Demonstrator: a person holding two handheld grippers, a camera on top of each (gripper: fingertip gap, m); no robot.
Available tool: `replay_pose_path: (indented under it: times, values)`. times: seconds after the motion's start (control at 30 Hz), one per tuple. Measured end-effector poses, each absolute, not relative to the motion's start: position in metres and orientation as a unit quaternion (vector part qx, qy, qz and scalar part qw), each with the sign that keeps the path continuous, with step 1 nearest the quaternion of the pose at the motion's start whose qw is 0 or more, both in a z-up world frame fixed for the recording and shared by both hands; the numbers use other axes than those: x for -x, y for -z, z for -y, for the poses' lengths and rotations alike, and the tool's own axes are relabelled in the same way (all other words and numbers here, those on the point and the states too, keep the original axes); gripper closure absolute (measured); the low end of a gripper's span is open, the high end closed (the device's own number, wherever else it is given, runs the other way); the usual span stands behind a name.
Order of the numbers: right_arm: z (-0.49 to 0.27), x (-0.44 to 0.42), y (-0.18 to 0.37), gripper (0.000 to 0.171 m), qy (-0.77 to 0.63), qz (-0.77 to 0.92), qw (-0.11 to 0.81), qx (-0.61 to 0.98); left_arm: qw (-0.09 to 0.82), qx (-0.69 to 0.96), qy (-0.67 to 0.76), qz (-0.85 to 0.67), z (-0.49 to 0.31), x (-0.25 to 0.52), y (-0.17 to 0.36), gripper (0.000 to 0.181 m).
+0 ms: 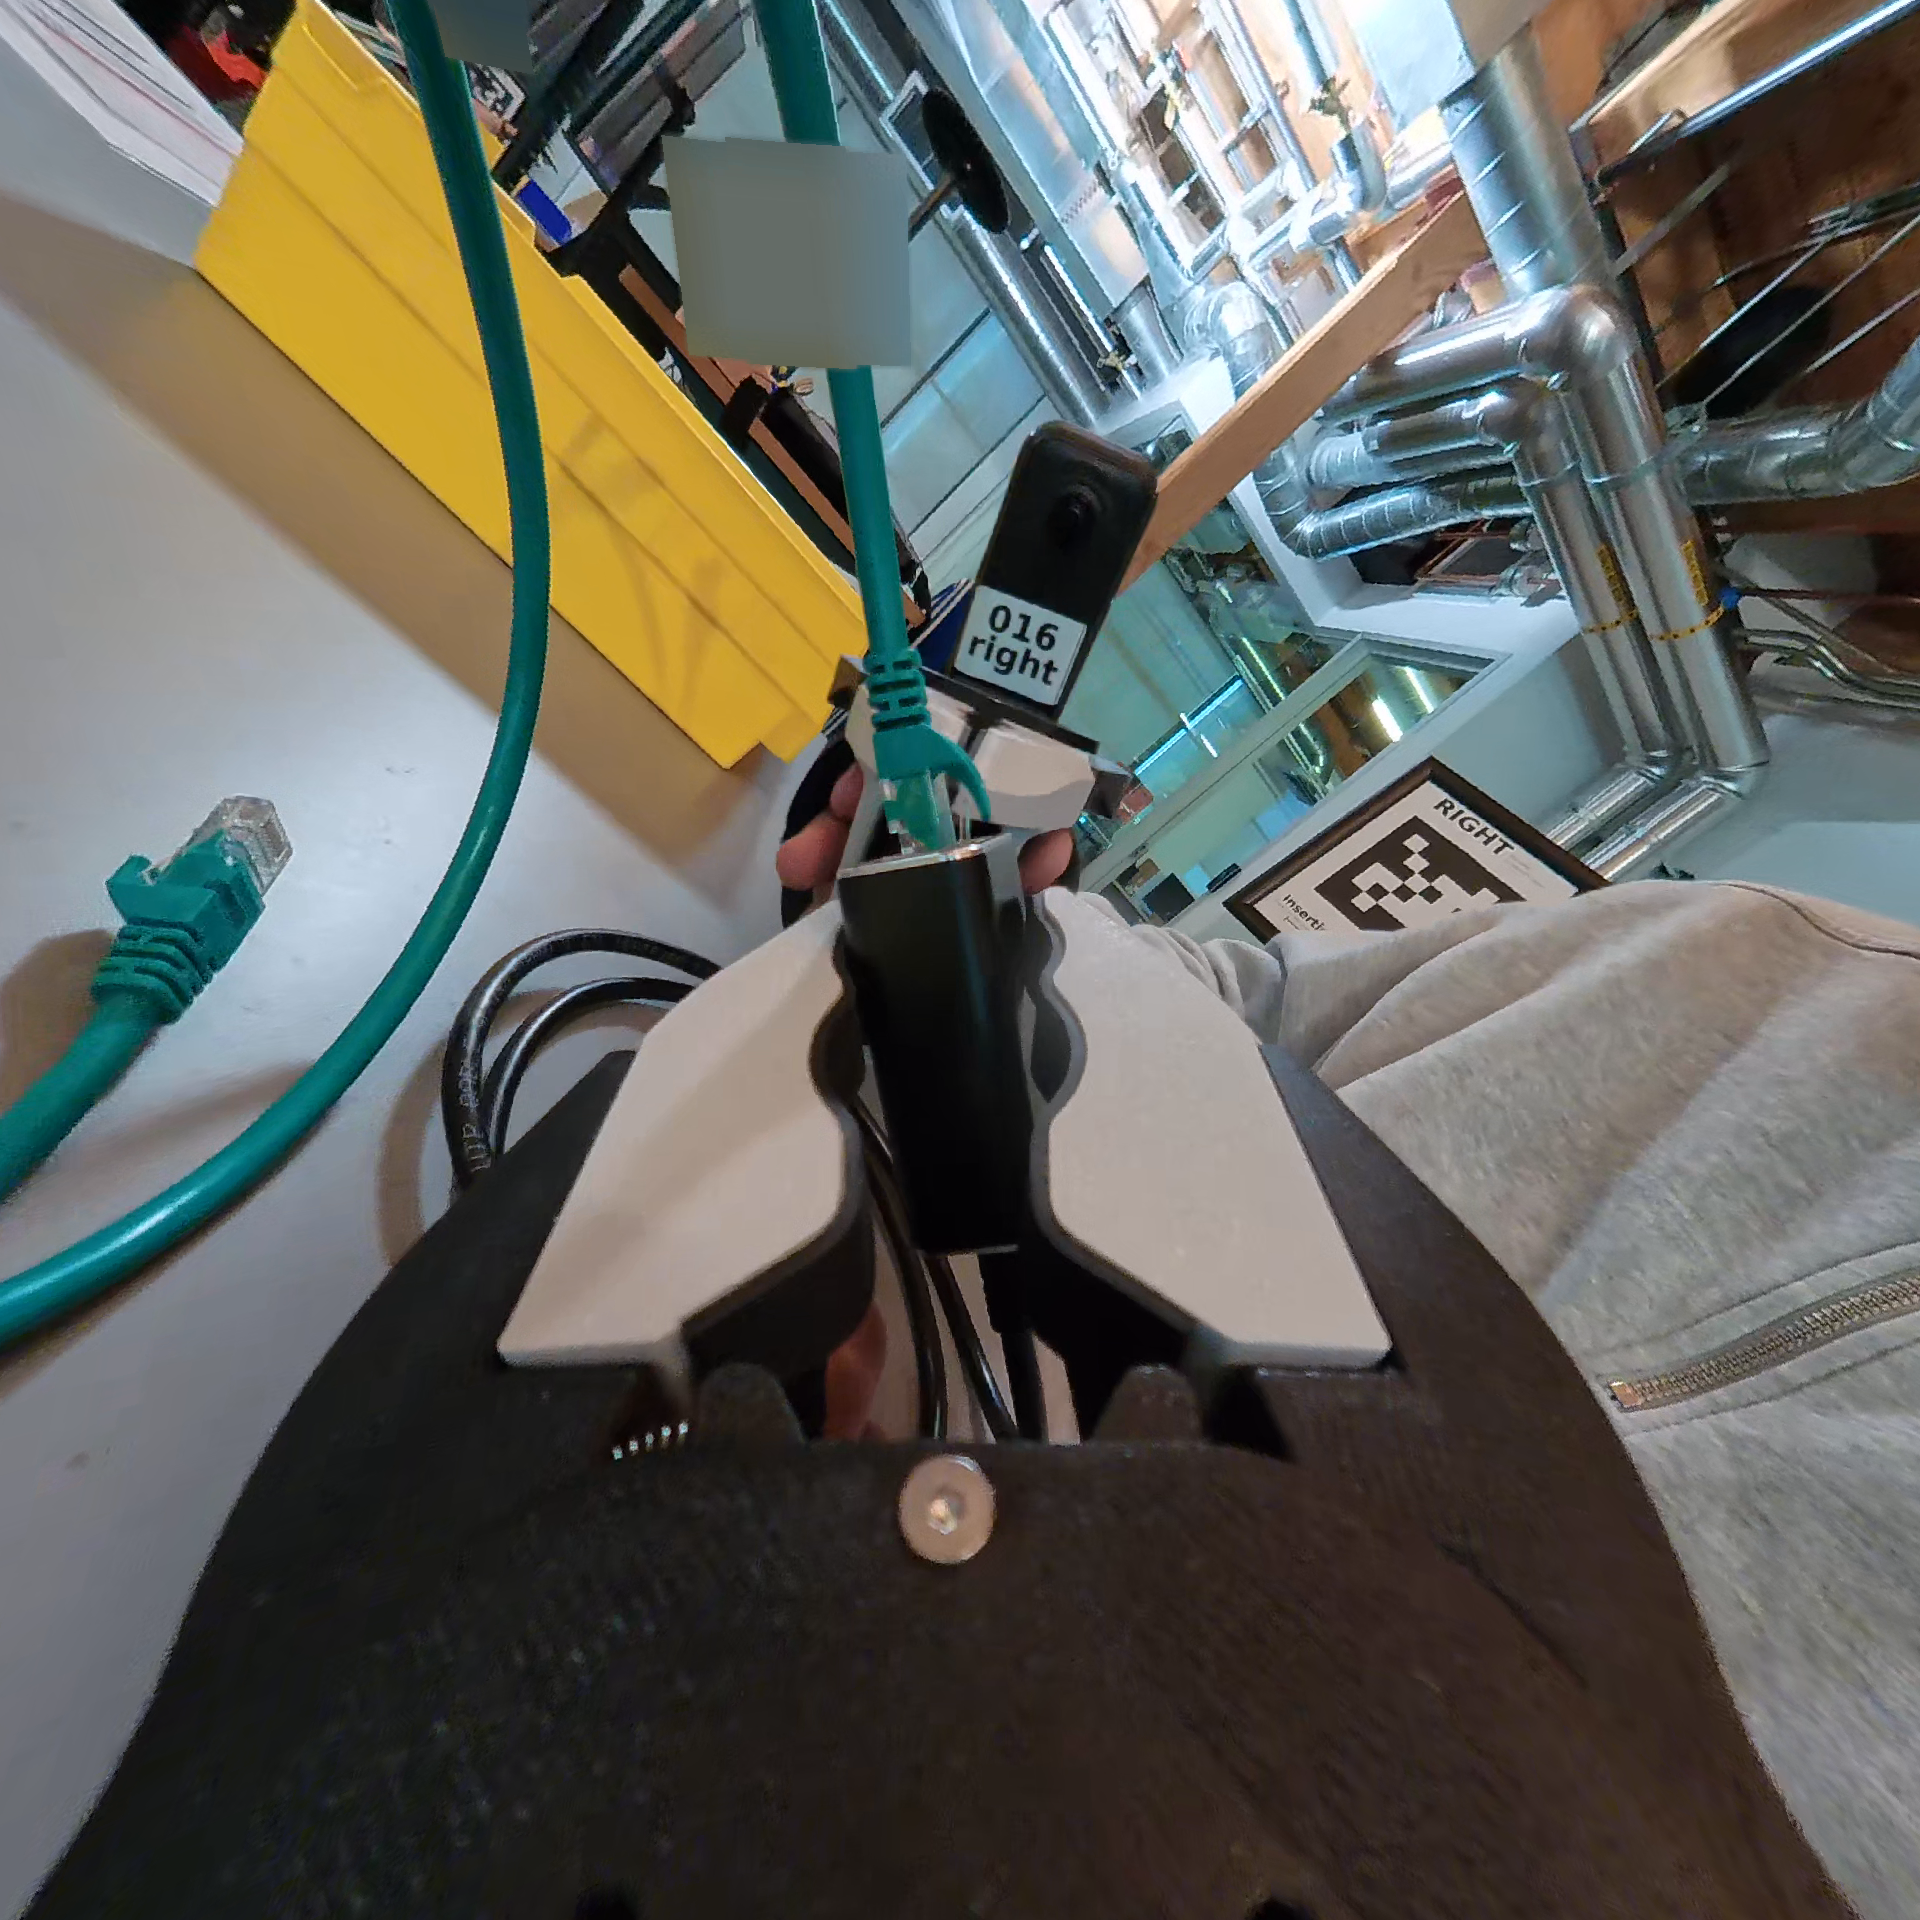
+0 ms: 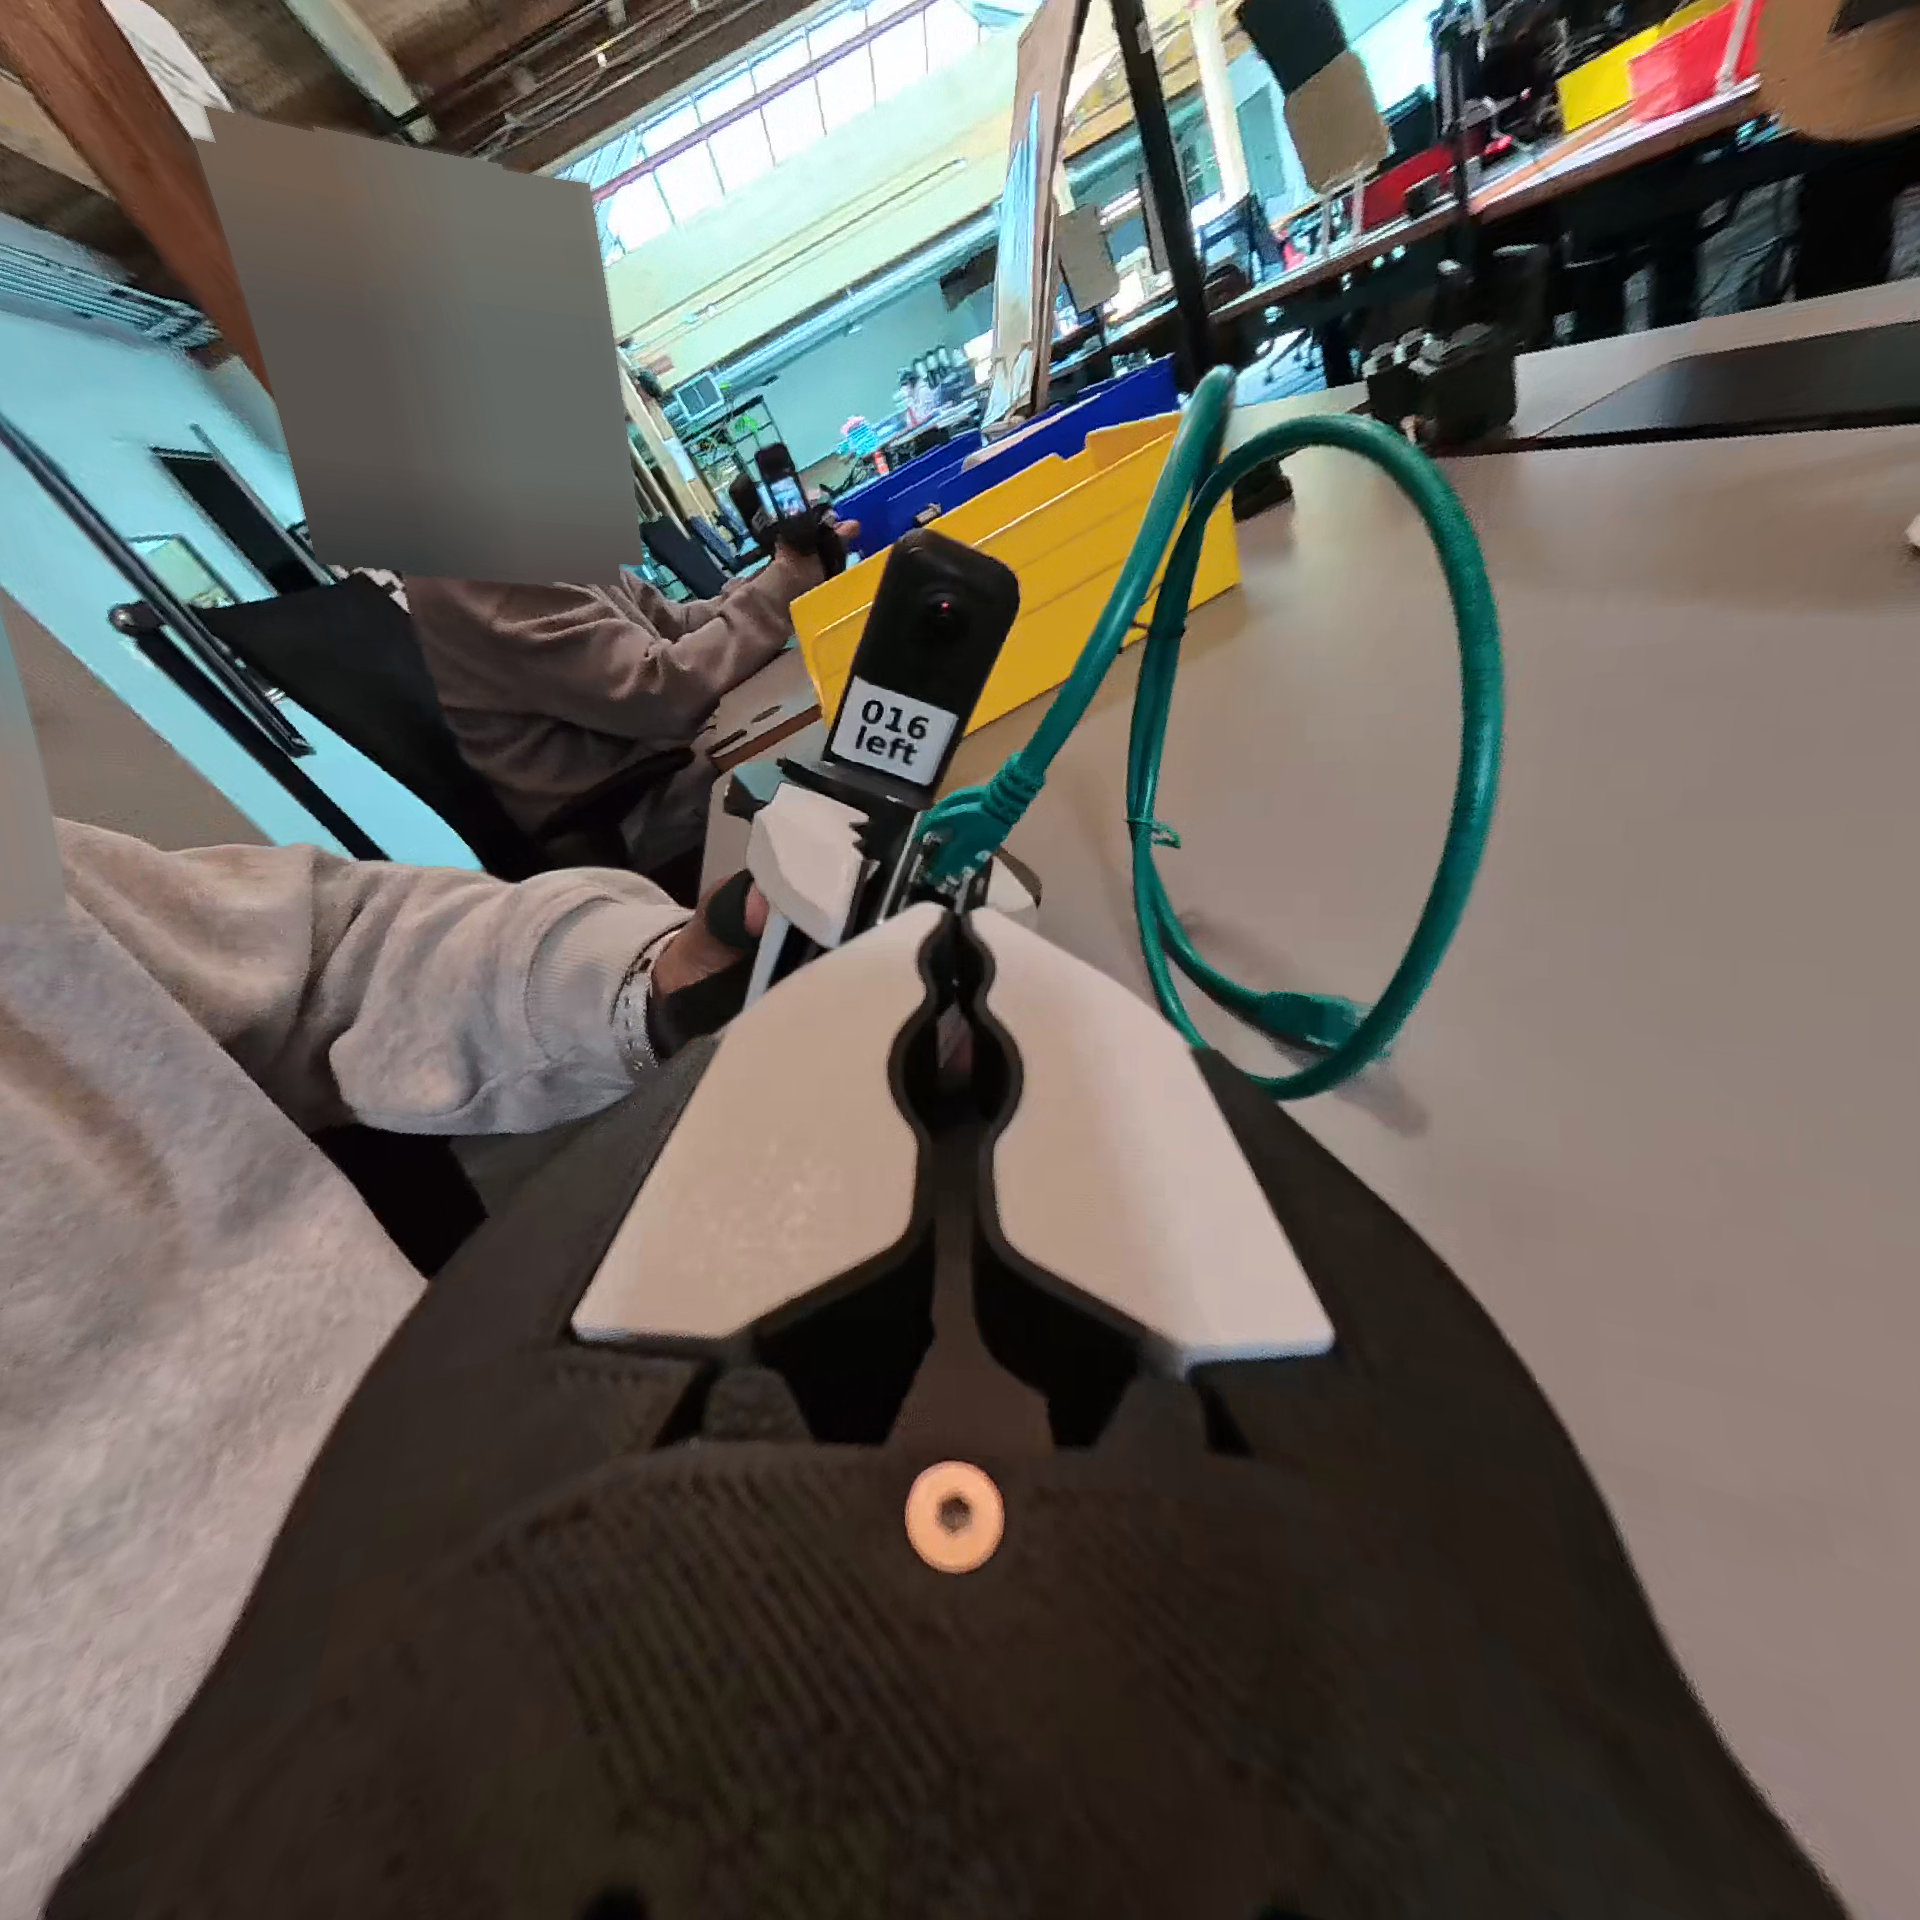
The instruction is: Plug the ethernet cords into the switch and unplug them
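We see the left tool (image 1: 940, 1049) clenched on a small black box-shaped switch (image 1: 940, 1049), held up off the pale grey surface (image 1: 208, 644) with its port end pointing away from us. A green ethernet cord (image 1: 868, 499) runs down to that end, its boot and plug (image 1: 914, 769) at the switch's port; whether the plug is fully seated we cannot tell. The right tool (image 1: 971, 764) faces the left one at that plug; in the right wrist view its white fingers (image 2: 821, 1122) sit nearly together at the tips, gripping something small and dark that we cannot make out. A second green plug with clear tip (image 1: 197, 883) lies loose on the surface at left. Black cable (image 1: 520, 1029) coils under the left tool. In the right wrist view the green cord loops (image 2: 1455, 727) wide over the surface. A yellow plastic bin (image 1: 499, 436) sits on the surface behind, contents not visible. A blue bin (image 2: 997, 447) stands beyond the yellow one, contents unclear. A grey sleeve (image 1: 1558, 1143) fills the right side.
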State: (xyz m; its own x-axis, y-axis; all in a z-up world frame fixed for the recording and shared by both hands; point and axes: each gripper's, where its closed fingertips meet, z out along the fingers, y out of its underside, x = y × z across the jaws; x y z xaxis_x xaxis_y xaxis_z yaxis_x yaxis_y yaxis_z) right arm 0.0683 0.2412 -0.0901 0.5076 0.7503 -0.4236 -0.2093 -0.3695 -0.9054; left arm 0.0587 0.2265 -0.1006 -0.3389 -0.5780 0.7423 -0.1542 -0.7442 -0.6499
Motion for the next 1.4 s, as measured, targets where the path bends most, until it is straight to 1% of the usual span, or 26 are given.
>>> replay_pose_path:
  times: [0.03,0.13,0.23,0.4,0.57,0.77,1.13,1.23,1.4]
  values:
    - [-0.244,-0.066,0.091,0.168,-0.455,0.2,0.527,0.689,0.141,0.557,0.75,-0.327,-0.227,-0.058,0.1,0.154]
    - [-0.251,-0.062,0.09,0.15,-0.458,0.209,0.536,0.678,0.138,0.557,0.751,-0.326,-0.227,-0.058,0.101,0.154]
    - [-0.252,-0.06,0.09,0.148,-0.47,0.205,0.529,0.677,0.136,0.558,0.751,-0.327,-0.226,-0.058,0.101,0.154]
    - [-0.247,-0.057,0.09,0.132,-0.499,0.192,0.509,0.674,0.132,0.557,0.754,-0.322,-0.228,-0.058,0.101,0.154]
    - [-0.241,-0.05,0.091,0.121,-0.498,0.209,0.507,0.672,0.129,0.556,0.76,-0.312,-0.231,-0.056,0.1,0.155]
    - [-0.239,-0.047,0.09,0.115,-0.5,0.212,0.506,0.67,0.127,0.555,0.761,-0.31,-0.231,-0.056,0.1,0.155]
    - [-0.236,-0.044,0.092,0.11,-0.495,0.214,0.504,0.675,0.126,0.555,0.767,-0.297,-0.235,-0.055,0.099,0.155]
    - [-0.236,-0.042,0.097,0.106,-0.495,0.214,0.492,0.683,0.126,0.554,0.77,-0.29,-0.237,-0.054,0.098,0.155]
    - [-0.236,-0.039,0.101,0.104,-0.499,0.211,0.476,0.693,0.127,0.553,0.773,-0.283,-0.24,-0.054,0.097,0.155]
